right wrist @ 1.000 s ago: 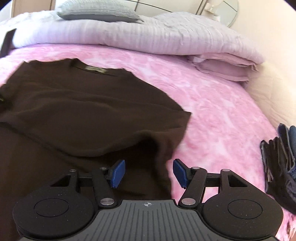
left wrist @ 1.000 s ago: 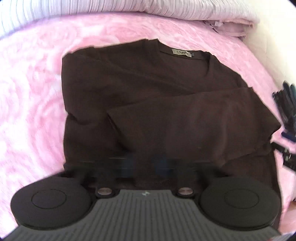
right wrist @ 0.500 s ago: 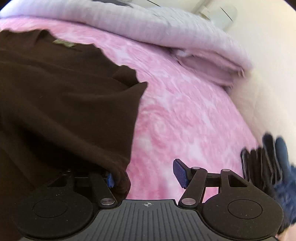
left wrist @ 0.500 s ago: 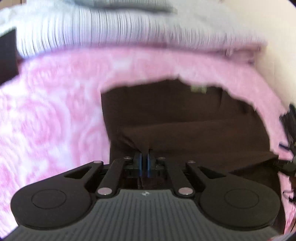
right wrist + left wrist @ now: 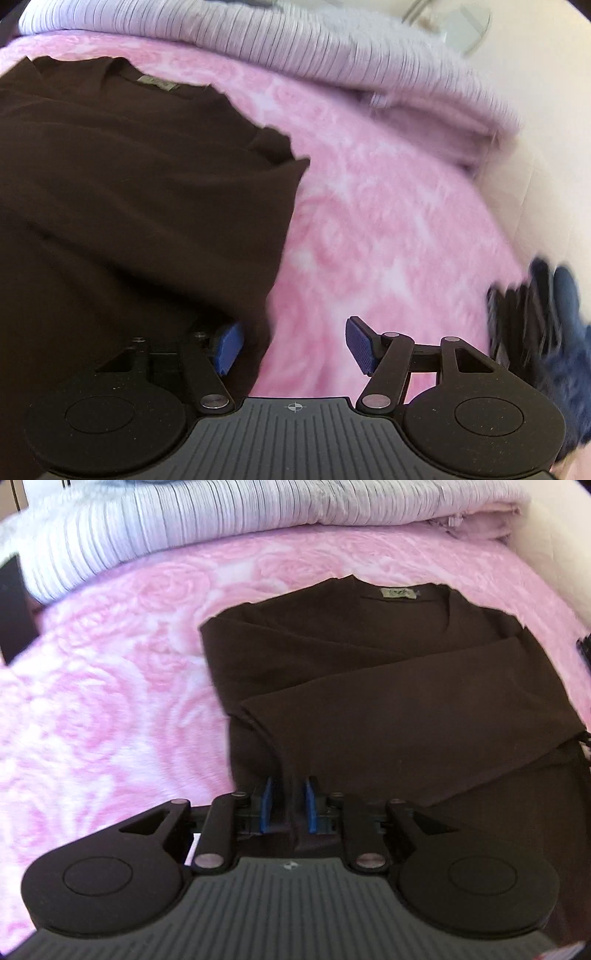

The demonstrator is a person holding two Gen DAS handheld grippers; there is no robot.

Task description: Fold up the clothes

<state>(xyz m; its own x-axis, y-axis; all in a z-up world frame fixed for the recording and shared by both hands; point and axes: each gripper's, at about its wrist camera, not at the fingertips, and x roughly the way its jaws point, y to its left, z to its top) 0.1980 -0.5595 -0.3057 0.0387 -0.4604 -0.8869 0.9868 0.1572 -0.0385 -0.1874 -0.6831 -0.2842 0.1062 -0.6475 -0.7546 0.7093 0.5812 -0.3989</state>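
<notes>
A dark brown shirt (image 5: 369, 686) lies on the pink bed cover (image 5: 110, 701), collar and label at the far end, one sleeve folded across its body. My left gripper (image 5: 287, 805) sits at the shirt's near left edge, its blue pads a narrow gap apart with a fold of brown fabric running between them. In the right wrist view the shirt (image 5: 129, 192) fills the left half. My right gripper (image 5: 291, 347) is open at the shirt's right edge, its left pad under the fabric, its right pad over bare cover.
Folded lilac and white bedding (image 5: 258, 513) is stacked along the far side of the bed. A pile of dark navy clothes (image 5: 546, 325) lies at the right. A dark object (image 5: 13, 605) sits at the far left edge. A cream wall borders the right side.
My left gripper closed on the shirt's edge half a second ago and its pads now stand slightly apart. My right gripper shifted right to the shirt's right edge and stays open.
</notes>
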